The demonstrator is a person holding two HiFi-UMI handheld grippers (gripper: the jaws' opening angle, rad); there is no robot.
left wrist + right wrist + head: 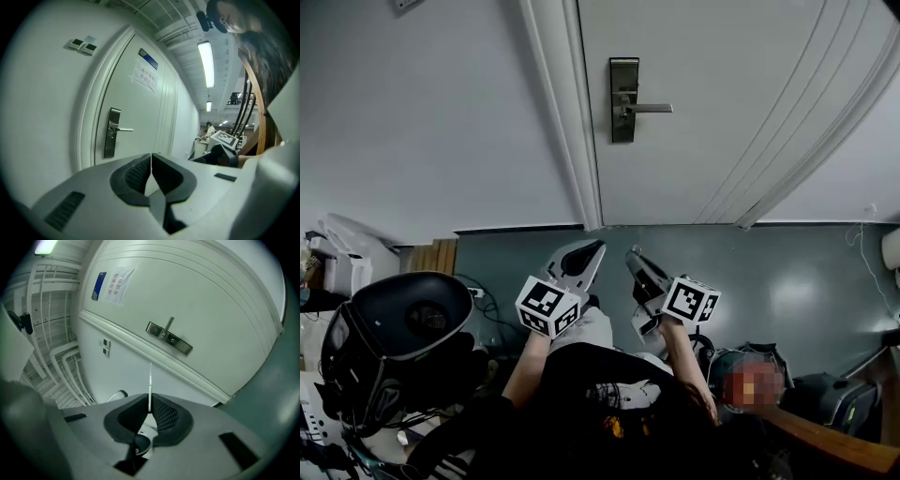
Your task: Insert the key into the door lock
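Holding both grippers close to my body: left gripper (589, 251) is pinched together with nothing in it, right gripper (636, 261) clamps the key (150, 385), blade poking out forward. Door lock (624, 99) sits far ahead, well apart.

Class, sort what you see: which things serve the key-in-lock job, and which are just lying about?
Job: key, pinched in the right gripper; lock; door.

Lying about: black helmet; white machine; floor cables; door notice; left gripper, shut and empty.
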